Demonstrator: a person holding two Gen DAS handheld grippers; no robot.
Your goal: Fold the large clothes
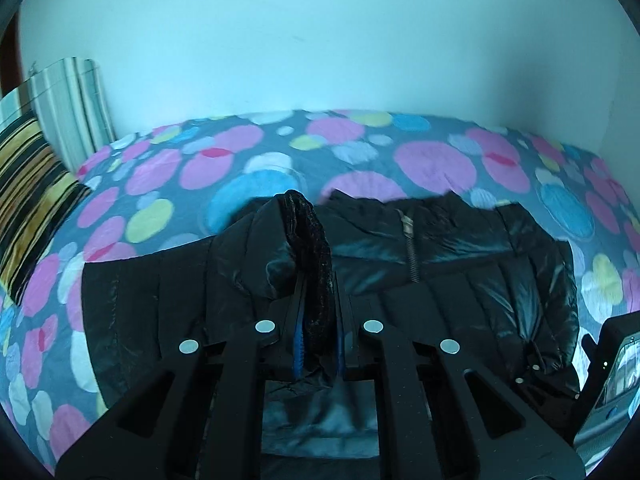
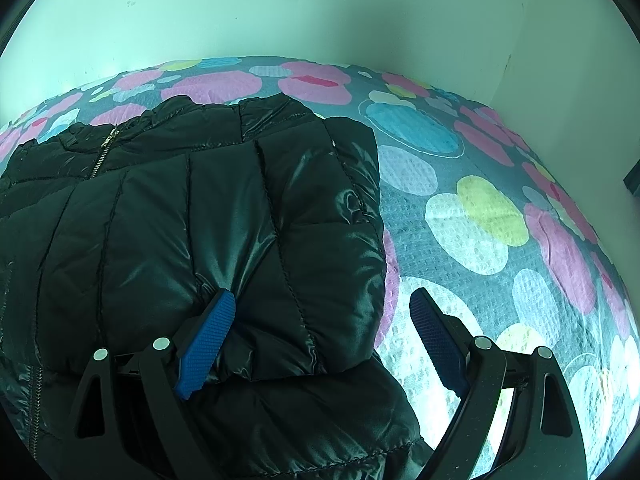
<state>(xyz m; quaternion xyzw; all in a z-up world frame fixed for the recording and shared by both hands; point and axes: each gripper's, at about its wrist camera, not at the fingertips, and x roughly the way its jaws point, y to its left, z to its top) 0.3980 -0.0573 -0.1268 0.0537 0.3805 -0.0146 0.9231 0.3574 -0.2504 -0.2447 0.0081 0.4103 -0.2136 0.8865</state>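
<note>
Two claws: left claw point(image 1: 318, 344) pinching a raised fold of puffy, slippery black jacket point(image 1: 440, 280); right claw point(image 2: 324, 340) open astride jacket's edge; best gripped at seams.

Home bedroom, bed with spotted bedspread point(image 1: 360, 152), striped pillows point(image 1: 28, 200), plain wall point(image 1: 320, 40)

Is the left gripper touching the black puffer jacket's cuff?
Touching: the left wrist view shows the left gripper clamped on the black puffer jacket's cuff.
</note>
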